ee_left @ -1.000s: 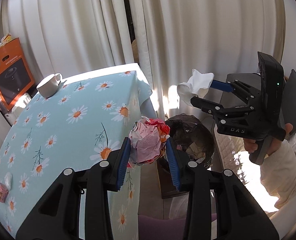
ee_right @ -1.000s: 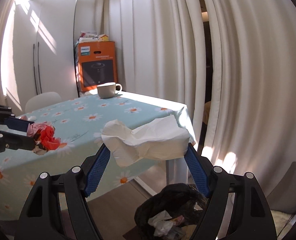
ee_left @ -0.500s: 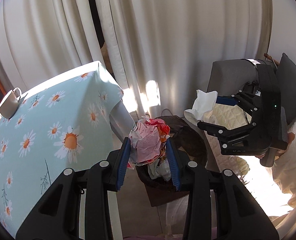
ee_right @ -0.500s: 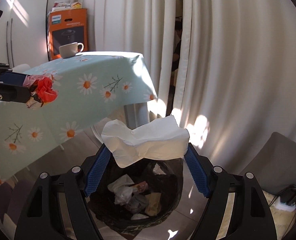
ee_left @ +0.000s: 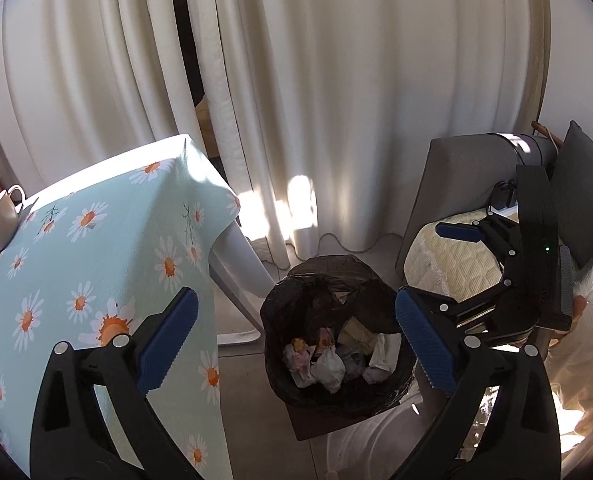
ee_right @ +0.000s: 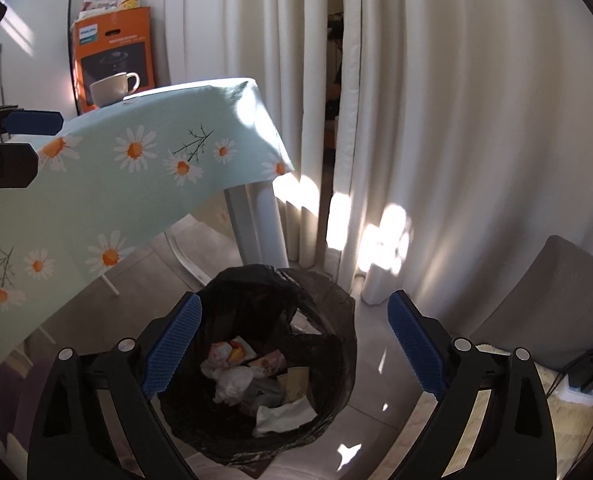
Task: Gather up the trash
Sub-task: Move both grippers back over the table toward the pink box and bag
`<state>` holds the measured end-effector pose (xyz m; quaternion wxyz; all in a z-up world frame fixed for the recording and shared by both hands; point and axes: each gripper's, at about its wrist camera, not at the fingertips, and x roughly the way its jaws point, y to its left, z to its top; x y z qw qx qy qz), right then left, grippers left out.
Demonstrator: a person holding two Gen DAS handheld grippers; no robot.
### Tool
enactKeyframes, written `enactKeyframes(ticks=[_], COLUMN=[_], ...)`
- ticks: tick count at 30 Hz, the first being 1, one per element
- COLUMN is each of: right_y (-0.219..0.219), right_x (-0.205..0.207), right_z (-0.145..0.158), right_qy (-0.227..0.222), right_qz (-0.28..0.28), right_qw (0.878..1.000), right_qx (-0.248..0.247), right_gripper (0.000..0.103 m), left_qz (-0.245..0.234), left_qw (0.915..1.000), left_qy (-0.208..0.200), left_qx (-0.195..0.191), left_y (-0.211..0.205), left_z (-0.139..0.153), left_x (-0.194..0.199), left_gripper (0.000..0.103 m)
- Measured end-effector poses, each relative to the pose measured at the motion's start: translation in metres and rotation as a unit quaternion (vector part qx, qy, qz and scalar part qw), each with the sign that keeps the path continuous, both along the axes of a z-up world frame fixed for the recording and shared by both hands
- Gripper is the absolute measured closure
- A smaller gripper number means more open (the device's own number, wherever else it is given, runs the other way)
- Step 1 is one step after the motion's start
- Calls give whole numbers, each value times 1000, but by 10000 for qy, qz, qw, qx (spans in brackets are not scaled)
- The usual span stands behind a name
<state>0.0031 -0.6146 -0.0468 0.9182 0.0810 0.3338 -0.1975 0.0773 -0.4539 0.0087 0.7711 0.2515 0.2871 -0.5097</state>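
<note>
Trash (ee_left: pixel 338 354) is seen heaped inside a black-lined bin (ee_left: pixel 296 304) on the floor, just beside the worktop (ee_left: pixel 96 248) corner and its white leg. Crumpled white tissue, a pinkish wad and a yellow-tan scrap are visible in the bin; in the right wrist view a flat white tissue (ee_right: pixel 286 414) lies at the near edge of the pile.

Left gripper (ee_left: pixel 296 352) is held above the bin w/ jaws spread wide; jaws have just been opening, and nothing is between the blue pads (ee_left: pixel 164 346). Right gripper (ee_right: pixel 292 350) is likewise held over the bin mouth, jaws wide apart and just opened further, nothing clamped. In the left wrist view the right gripper (ee_left: pixel 432 272) is seen approx. side-on at the right, a hand (ee_left: pixel 576 312) in a cream sleeve around its handle.

Worktop is covered by a pale blue daisy-print cloth; a white cup (ee_right: pixel 114 88) stands near its far edge, w/ an orange appliance box (ee_right: pixel 114 48) behind it. Cream curtains (ee_left: pixel 356 100) hang behind the bin. A grey armchair (ee_left: pixel 448 184) w/ a quilted pad is set to the right of the bin.
</note>
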Motion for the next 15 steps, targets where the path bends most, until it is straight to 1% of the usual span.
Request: enactKeyframes(ticks=[4,8,15], right_y=[0,9,35], right_x=[4,5,11], right_z=[-2,4,31], right_qy=[-7,-68,-270], right_qz=[-64,4,296], right_qw=[9998,9999,9992], right_qx=[165,116,-67], right_gripper=[13,13,13], left_qz=[166,319,569], left_qw=[9998,9992,9980], left_qy=[146,223,-20], left_qx=[24,-12,-283], left_y=[12,28,64], left_z=[-4,-3,20], left_x=[6,8,4], left_gripper=[6,6,6])
